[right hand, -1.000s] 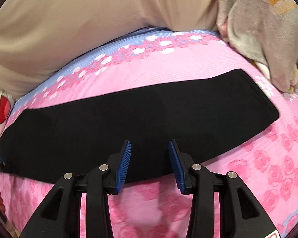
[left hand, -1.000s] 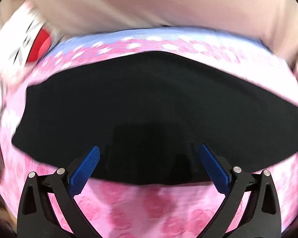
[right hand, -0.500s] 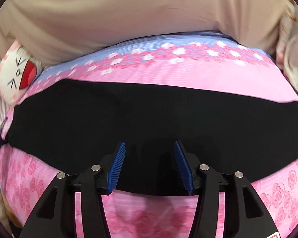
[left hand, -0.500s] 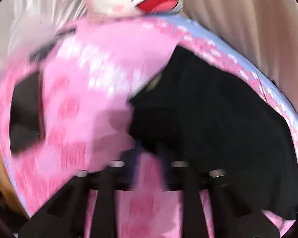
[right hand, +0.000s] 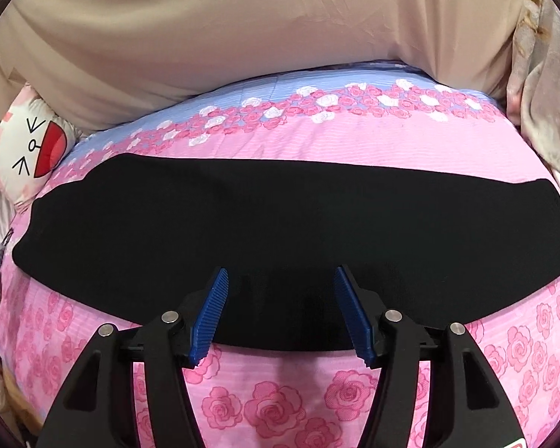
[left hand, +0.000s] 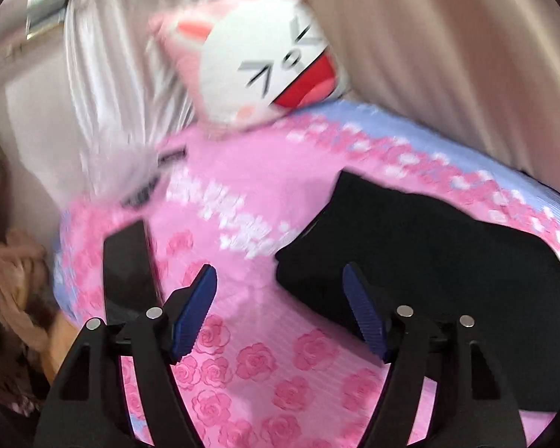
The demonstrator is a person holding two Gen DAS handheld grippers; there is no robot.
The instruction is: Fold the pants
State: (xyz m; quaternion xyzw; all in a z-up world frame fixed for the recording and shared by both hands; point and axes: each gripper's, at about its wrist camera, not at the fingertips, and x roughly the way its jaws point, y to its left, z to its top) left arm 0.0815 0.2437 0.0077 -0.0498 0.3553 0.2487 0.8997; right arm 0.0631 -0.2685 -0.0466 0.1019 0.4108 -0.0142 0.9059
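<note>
The black pants (right hand: pixel 280 231) lie flat in a long band across the pink rose-print bed cover (right hand: pixel 272 407). My right gripper (right hand: pixel 280 280) is open and empty, with its blue pads over the near edge of the pants at the middle. In the left wrist view the left end of the pants (left hand: pixel 410 254) lies to the right. My left gripper (left hand: pixel 280 276) is open and empty, hovering above the cover just left of that end; its right pad overlaps the black cloth in the image.
A white and pink cartoon-face pillow (left hand: pixel 265 63) sits at the head of the bed, also visible in the right wrist view (right hand: pixel 22 149). A dark phone (left hand: pixel 128 268) lies near the bed's left edge. Beige curtain (right hand: pixel 242 26) hangs behind. A grey blanket (right hand: pixel 541 86) is piled at right.
My left gripper has swung left from over the middle of the pants to their left end, with heavy blur on the way. My right gripper has shifted left and opened a little wider.
</note>
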